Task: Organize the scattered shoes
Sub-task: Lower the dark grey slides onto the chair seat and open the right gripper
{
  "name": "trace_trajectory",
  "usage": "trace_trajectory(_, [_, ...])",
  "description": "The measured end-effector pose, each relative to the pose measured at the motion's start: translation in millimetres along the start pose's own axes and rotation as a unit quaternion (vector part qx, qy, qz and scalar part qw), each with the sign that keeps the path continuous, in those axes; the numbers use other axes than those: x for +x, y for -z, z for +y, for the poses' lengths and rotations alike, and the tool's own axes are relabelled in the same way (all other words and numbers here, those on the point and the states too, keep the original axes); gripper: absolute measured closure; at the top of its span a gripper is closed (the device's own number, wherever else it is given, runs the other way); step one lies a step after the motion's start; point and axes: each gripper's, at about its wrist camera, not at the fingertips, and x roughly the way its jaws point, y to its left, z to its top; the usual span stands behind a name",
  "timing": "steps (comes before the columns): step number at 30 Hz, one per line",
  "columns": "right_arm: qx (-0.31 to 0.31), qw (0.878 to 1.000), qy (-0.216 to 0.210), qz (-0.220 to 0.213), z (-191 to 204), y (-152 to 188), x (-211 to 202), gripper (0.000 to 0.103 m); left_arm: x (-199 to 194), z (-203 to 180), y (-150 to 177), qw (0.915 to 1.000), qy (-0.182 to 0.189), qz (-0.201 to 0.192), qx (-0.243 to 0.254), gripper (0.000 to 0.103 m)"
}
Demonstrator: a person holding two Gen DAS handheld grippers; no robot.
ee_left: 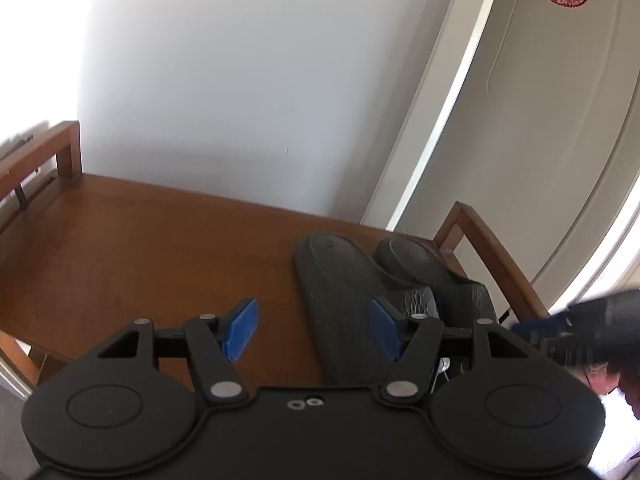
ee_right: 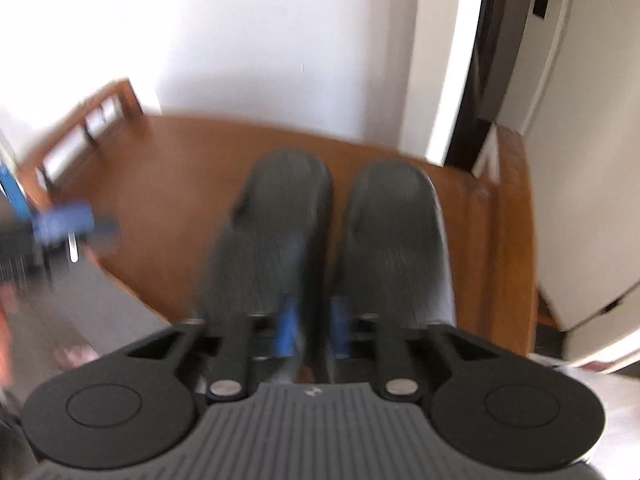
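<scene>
While the wooden shelf (ee_left: 160,240) with raised side rails takes up most of both views, only one pair of dark grey slippers sits on it, at its right end near the right rail (ee_left: 492,248) and the white door (ee_left: 540,120), so the job looks at least partly done: this pair is on the shelf, side by side, rounded ends toward the wall. No other shoes show in either view, so cannot tell how many are left to gather; rest of shelf to the left has nothing on it that I can see

Left slipper (ee_right: 276,232) and right slipper (ee_right: 392,240) lie parallel, nearly touching along inner edges, soles textured with fine ribbing, embossed upper bands visible in left wrist view (ee_left: 416,300). Look like soft rubber or foam, light, flexible

Right gripper (ee_right: 314,328) blue pads drawn narrow at the seam between the two slippers, image blurred, so cannot tell whether it pinches an edge or is just close in

Left gripper (ee_left: 314,328) spread wide, holding nothing, hovering just left of the left slipper, one blue pad (ee_left: 240,330) over bare wood
</scene>
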Motion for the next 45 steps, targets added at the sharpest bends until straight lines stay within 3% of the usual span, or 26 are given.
trace_trajectory(5, [0.043,0.999,-0.004,0.013,-1,22,38,0.05,3,-1,8,0.9999,-0.001,0.014,-0.001,0.041])
trace_trajectory(7, [0.085,0.996,-0.009,0.005,-4,26,47,0.048,5,-1,13,0.9998,-0.002,0.02,-0.003,0.041])
trace_trajectory(11, [0.089,0.996,0.004,-0.023,4,24,60,0.044,9,1,20,0.9995,-0.004,0.03,-0.007,0.041])
trace_trajectory(15, [0.154,0.986,0.025,-0.053,6,19,70,0.043,10,4,22,0.9994,-0.005,0.03,-0.012,0.041])
trace_trajectory(19, [0.233,0.97,0.04,-0.062,5,13,75,0.043,8,9,21,0.9995,-0.01,0.025,-0.015,0.041])
trace_trajectory(22, [0.302,0.949,0.048,-0.072,4,6,76,0.044,7,11,20,0.9996,-0.012,0.021,-0.013,0.041])
trace_trajectory(24, [0.356,0.93,0.052,-0.082,1,3,78,0.045,6,11,20,0.9997,-0.014,0.019,-0.009,0.041])
trace_trajectory(26, [0.381,0.919,0.053,-0.089,-1,1,79,0.045,5,11,20,0.9997,-0.016,0.018,-0.008,0.041])
trace_trajectory(29, [0.377,0.92,0.054,-0.089,0,-1,80,0.045,5,11,22,0.9996,-0.013,0.022,-0.009,0.041])
trace_trajectory(35, [0.307,0.95,0.02,-0.053,6,9,55,0.045,2,15,23,0.9996,-0.011,0.022,-0.016,0.041])
trace_trajectory(38, [0.255,0.963,0.003,-0.087,13,6,25,0.045,0,19,21,0.9994,-0.01,0.021,-0.024,0.041])
trace_trajectory(40, [0.205,0.97,-0.014,-0.129,18,-12,12,0.045,-1,20,20,0.9995,-0.012,0.019,-0.023,0.041])
trace_trajectory(42, [0.102,0.98,-0.02,-0.169,27,-52,13,0.044,-2,20,20,0.9996,-0.012,0.017,-0.021,0.041])
trace_trajectory(45, [0.05,0.986,-0.025,-0.157,24,-101,48,0.044,-5,17,21,0.9995,-0.013,0.014,-0.024,0.041])
